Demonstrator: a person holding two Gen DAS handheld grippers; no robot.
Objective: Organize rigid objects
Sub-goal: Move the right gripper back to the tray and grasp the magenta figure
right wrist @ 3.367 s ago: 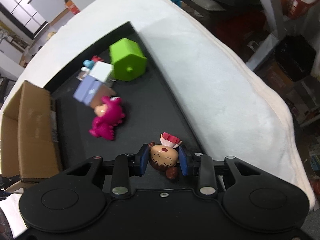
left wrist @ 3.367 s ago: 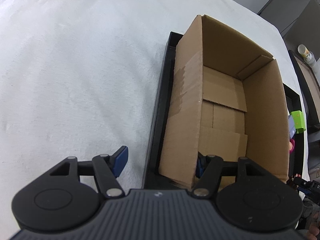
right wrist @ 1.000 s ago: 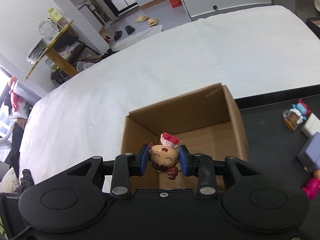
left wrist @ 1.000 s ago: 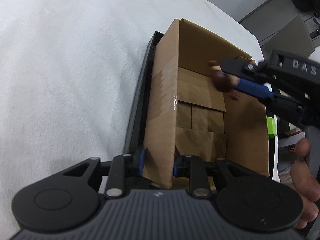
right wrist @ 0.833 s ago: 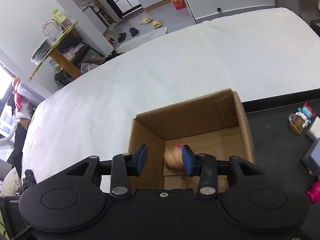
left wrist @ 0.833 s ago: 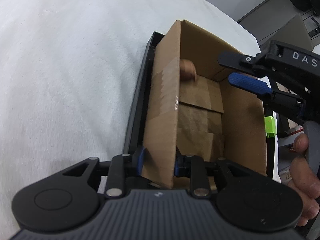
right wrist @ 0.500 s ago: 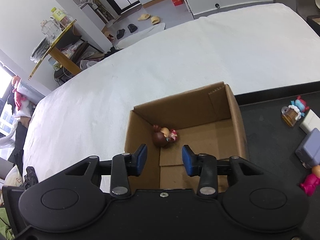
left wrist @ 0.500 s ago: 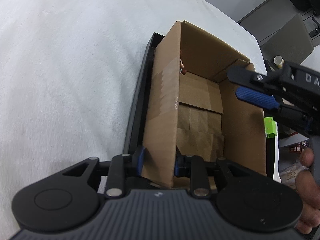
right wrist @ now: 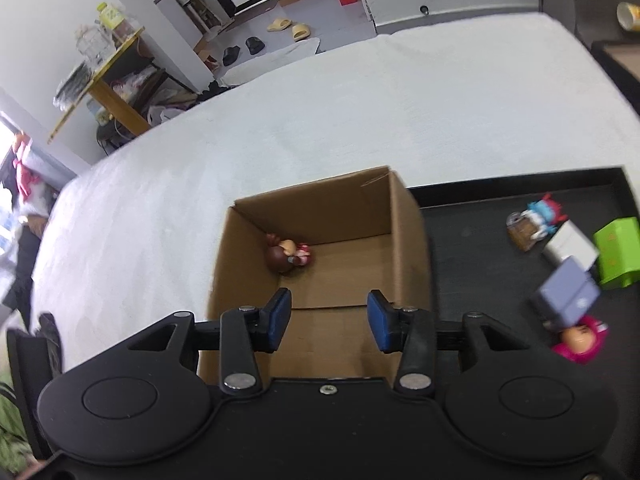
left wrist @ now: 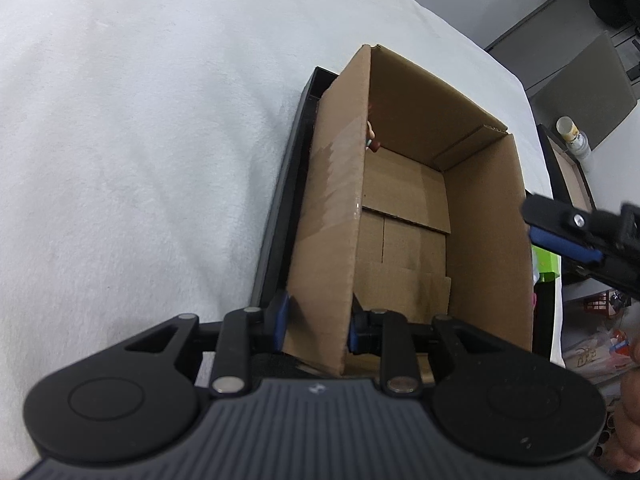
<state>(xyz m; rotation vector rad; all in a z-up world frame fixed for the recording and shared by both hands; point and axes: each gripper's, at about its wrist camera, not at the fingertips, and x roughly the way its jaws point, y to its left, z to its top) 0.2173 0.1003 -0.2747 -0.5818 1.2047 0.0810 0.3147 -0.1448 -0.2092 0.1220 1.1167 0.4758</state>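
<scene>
Bright even light; fisheye bending at edges; right-wrist view slightly motion-blurred.

The cardboard box [right wrist: 320, 264] stands open on top, its floor bare but for a doll figure [right wrist: 287, 255] in the far corner. The left tool [left wrist: 316, 322] clamps its near wall. Toys crowd the black tray [right wrist: 472, 240] beside it; the white tabletop [left wrist: 140, 140] lies clear.

Plain brown box [right wrist: 408, 240]; black tray [right wrist: 480, 248]; white cloth-covered surface [right wrist: 360, 120]; brown-haired figurine [right wrist: 286, 255] with pink trim; green block [right wrist: 618, 254]; lavender box [right wrist: 568, 294]; magenta figure [right wrist: 580, 338]; blue pads [right wrist: 380, 322] on black right hand-held gripper [right wrist: 329, 320].
</scene>
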